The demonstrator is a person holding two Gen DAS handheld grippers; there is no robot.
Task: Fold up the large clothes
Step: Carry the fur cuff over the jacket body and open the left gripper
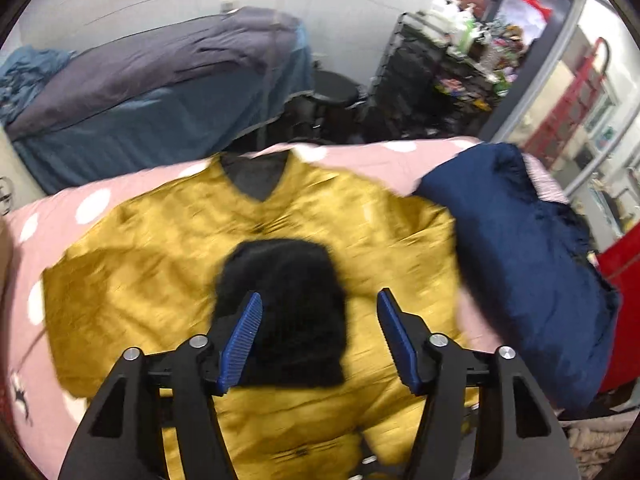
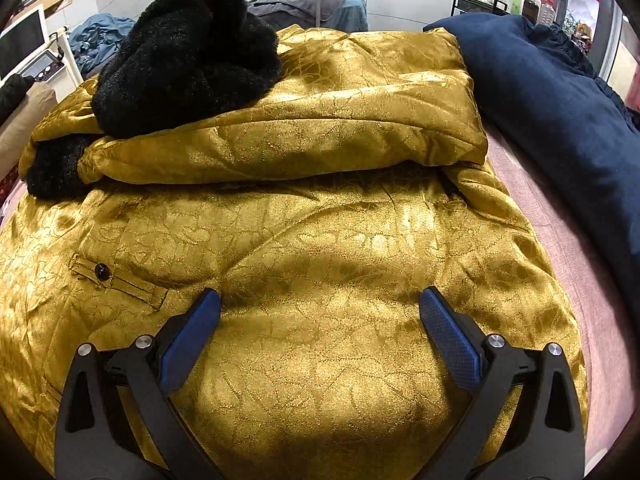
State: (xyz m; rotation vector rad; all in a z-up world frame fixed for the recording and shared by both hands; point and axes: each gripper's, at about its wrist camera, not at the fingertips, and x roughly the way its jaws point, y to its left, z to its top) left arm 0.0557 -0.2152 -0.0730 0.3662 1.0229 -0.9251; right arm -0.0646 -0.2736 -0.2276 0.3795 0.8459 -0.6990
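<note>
Gold jacket (image 2: pixel 320 220) spread flat on pink dotted cover (image 1: pixel 92 204), collar end far from cameras. One sleeve (image 2: pixel 280 144) folded across the body, black fur cuff (image 2: pixel 56 168) at its end. Black fur piece (image 2: pixel 188 52) piled on top near upper chest; prob. the other cuff, left wrist view too blurred to say. Small pocket flap w/ black button (image 2: pixel 102 271) on lower front. Navy cushion (image 2: pixel 560 92) just beside jacket, touching its edge. Left gripper (image 1: pixel 318 300) above jacket mid-body, jaws wide apart, nothing held. Right gripper (image 2: pixel 320 300) low over the hem area, jaws also apart, pads (image 2: pixel 448 332) close to fabric; contact unclear.
</note>
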